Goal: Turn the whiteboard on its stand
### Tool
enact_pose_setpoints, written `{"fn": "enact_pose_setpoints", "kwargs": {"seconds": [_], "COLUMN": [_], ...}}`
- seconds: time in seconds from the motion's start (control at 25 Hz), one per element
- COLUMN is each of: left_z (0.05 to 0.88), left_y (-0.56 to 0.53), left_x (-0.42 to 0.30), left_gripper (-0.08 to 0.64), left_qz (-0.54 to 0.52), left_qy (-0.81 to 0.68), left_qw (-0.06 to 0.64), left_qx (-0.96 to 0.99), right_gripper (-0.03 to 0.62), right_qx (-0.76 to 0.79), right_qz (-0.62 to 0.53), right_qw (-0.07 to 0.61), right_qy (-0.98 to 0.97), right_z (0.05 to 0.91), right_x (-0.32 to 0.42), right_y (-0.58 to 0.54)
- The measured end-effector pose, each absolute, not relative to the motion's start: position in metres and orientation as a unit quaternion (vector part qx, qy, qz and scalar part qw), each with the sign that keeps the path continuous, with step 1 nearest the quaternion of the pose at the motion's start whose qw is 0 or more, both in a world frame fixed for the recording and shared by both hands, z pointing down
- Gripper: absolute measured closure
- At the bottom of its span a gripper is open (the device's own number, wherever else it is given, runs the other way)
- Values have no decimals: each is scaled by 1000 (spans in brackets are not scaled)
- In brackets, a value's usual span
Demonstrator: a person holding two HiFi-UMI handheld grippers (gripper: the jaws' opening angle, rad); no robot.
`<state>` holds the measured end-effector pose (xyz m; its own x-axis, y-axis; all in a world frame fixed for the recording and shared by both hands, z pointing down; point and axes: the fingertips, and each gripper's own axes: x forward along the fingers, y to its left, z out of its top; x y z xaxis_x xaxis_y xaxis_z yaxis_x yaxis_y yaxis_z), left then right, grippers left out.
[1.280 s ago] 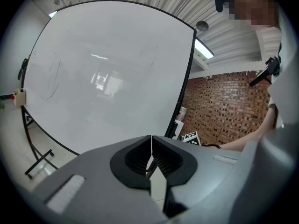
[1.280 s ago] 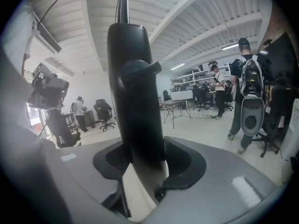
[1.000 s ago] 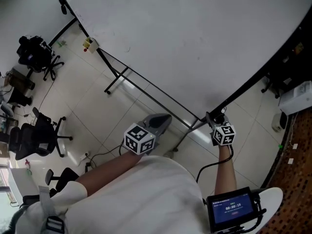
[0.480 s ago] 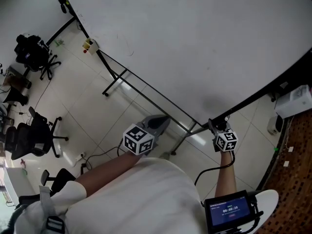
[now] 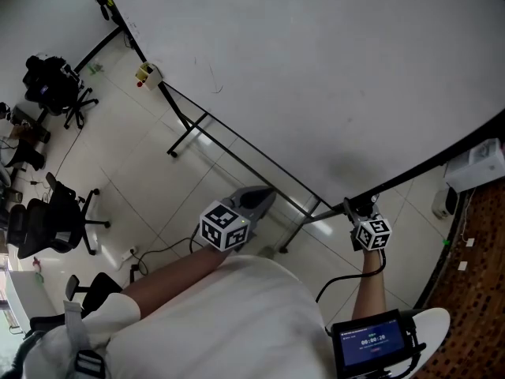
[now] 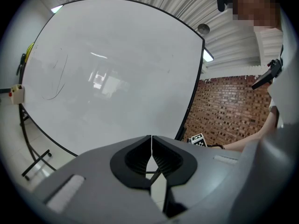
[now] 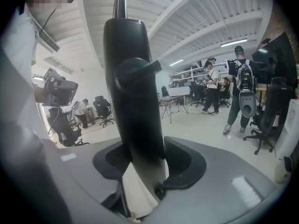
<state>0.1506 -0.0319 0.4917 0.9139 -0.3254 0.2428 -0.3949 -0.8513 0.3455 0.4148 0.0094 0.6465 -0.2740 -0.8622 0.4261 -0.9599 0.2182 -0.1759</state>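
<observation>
A: Entry 1, moved: your right gripper (image 5: 357, 208) has slid toward the lower right, and the whiteboard (image 5: 316, 69) corner it holds has swung with it. Your left gripper (image 5: 264, 197) has kept its place.

B: Entry 2, fingers: your right pair is clenched on the whiteboard's black frame edge, with the bar filling the gap. Your left pair is pressed together with nothing in it, below the whiteboard's lower edge.

A: Entry 3, the whiteboard: tilted on its stand (image 5: 188, 129), face toward you, lower corner at your right gripper. By my judgement the turn has only just begun.

B: Entry 4, hazards: you are steering from one corner only, so the rounded frame could slip out of the fingers if you pull at an angle. The stand's feet beneath the whiteboard could skid on the floor (image 5: 134, 164) if you drag rather than pivot. Your left gripper sits in the lower edge's sweep, and a swing your way could strike it.
</observation>
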Motion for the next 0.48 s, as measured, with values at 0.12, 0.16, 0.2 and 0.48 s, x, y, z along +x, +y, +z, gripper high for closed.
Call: {"fn": "enact_pose_setpoints", "kwargs": {"seconds": [0.12,0.16,0.2,0.48], "left_z": [493,493,493,495], "left_y": [-30,-30,-30,-30], "left_x": [152,153,152,149], "left_gripper": [535,535,535,535], "left_qz": [90,91,91,93], "left_qy": [-188,-187,-187,-187], "left_qw": [197,197,197,200], "left_qx": [958,958,958,957], "right_gripper": [391,391,390,382], "right_qx": [593,595,596,610], "right_qz": [207,208,210,225], "right_qw": [116,115,114,96], "right_qy": [-769,-768,-767,-754], "right_z": [648,648,648,650], "right_x": [422,425,427,442], "right_y": [15,17,19,29]}}
